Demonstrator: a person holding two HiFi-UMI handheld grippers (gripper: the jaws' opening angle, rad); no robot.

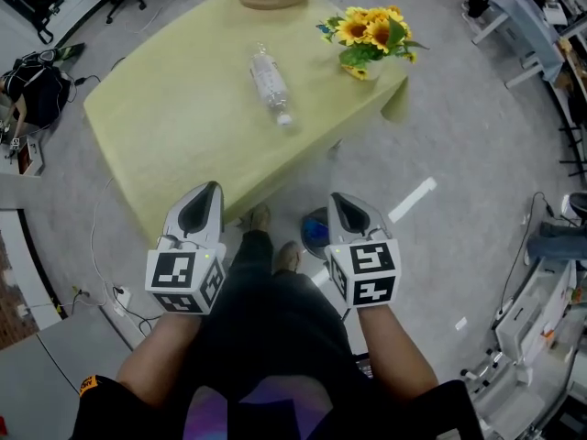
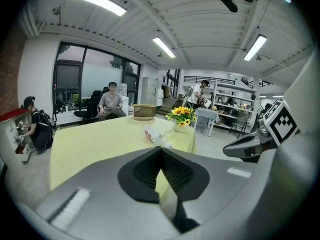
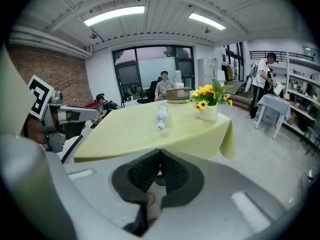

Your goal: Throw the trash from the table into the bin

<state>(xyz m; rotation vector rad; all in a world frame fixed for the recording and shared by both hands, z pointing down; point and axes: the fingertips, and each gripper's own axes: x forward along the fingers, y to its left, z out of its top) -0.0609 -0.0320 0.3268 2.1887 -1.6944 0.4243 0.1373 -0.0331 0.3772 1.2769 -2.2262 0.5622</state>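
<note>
plastic bottle; its label illegible

Overhead, two low views (table shared)

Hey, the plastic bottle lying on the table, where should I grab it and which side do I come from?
Take the bottle around the middle of its body, coming down from the near side. It lies flat, cap toward you, so jaws closing across its width fit the round body. The flowers stand clear to its right. The right gripper is shut; open it first.
</note>
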